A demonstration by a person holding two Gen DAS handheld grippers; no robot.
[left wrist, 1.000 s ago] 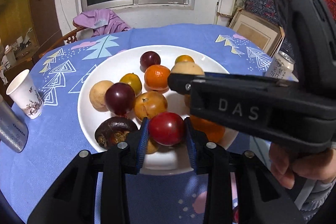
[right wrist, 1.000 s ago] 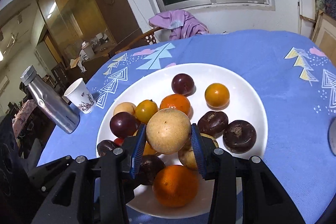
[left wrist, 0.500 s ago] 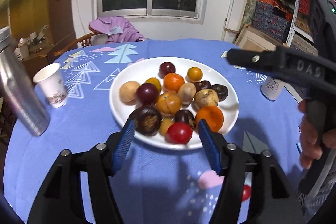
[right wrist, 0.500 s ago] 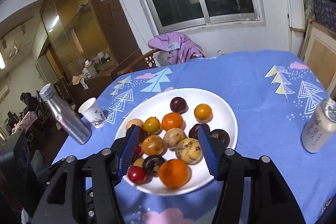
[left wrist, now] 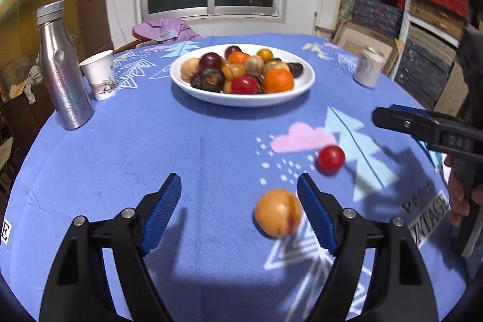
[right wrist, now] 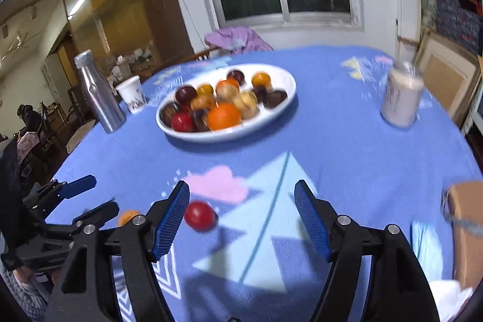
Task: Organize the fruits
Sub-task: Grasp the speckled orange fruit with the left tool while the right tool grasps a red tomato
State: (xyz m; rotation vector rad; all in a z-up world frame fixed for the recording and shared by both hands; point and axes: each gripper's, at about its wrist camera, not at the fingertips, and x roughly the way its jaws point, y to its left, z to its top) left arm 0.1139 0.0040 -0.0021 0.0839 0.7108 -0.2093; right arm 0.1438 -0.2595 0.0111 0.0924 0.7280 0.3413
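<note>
The tabletop point(left wrist: 151, 141), round and covered by a blue cloth printed with trees and clouds, fills both views. On its far half sits a white plate point(left wrist: 302, 82) heaped with fruit: a large orange point(left wrist: 278, 79) at the near right of the pile, a red fruit just left of it, dark purple and brown ones behind.

At the far left stands a metal bottle point(left wrist: 62, 65), upright, with a paper cup point(left wrist: 99, 74) just beside it on the right. A drinks can point(left wrist: 369, 67) stands to the right of the plate, well apart from it. In the right wrist view a cardboard box point(right wrist: 466, 228) shows at the near right edge.

The left gripper point(left wrist: 238, 213) has just been opening and its jaws stand wide apart. A yellow-orange fruit point(left wrist: 277, 212) lies on the cloth between them, close to the right-hand pad; blur leaves it unclear whether it touches that pad, and the far pad is well clear of it.

The right gripper point(right wrist: 241, 219) has likewise just been opening and is spread wide. A small red fruit point(right wrist: 199, 215) lies on the cloth just beside its left-hand pad, not pinched. In the left wrist view this red fruit sits a little beyond and to the right of the yellow-orange one, near a pink cloud print.
</note>
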